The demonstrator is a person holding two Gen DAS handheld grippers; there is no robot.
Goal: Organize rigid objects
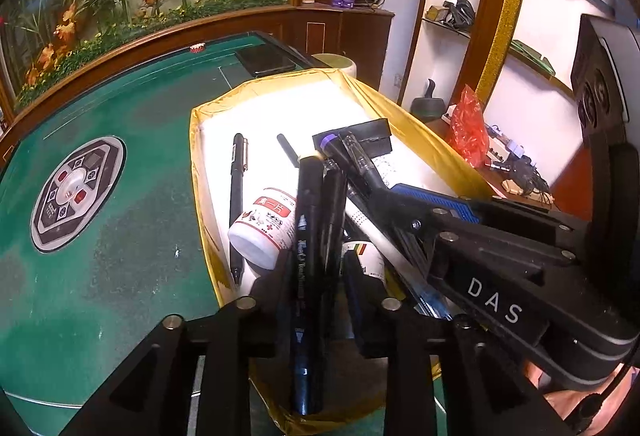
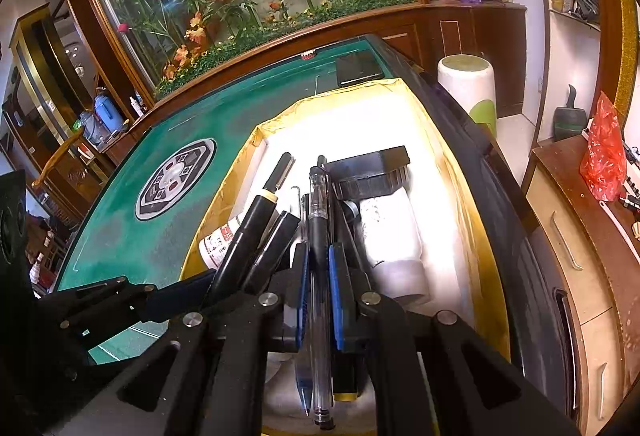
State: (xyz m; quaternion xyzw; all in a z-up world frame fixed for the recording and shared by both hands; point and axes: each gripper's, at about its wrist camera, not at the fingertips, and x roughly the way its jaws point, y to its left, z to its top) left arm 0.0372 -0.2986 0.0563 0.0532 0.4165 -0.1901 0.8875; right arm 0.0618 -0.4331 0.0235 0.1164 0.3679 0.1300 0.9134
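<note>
A box with yellow lining and a white floor sits on the green table. My left gripper is shut on black marker pens and holds them over the box. My right gripper is shut on several pens, among them a clear pen with a black cap; it also shows in the left wrist view. In the box lie a black pen, a white bottle with a red label, a second white bottle and a black block.
A round control panel is set in the table's middle. A dark phone and a small red-and-white object lie at the far edge. A white cylinder, a red bag and shelves stand to the right.
</note>
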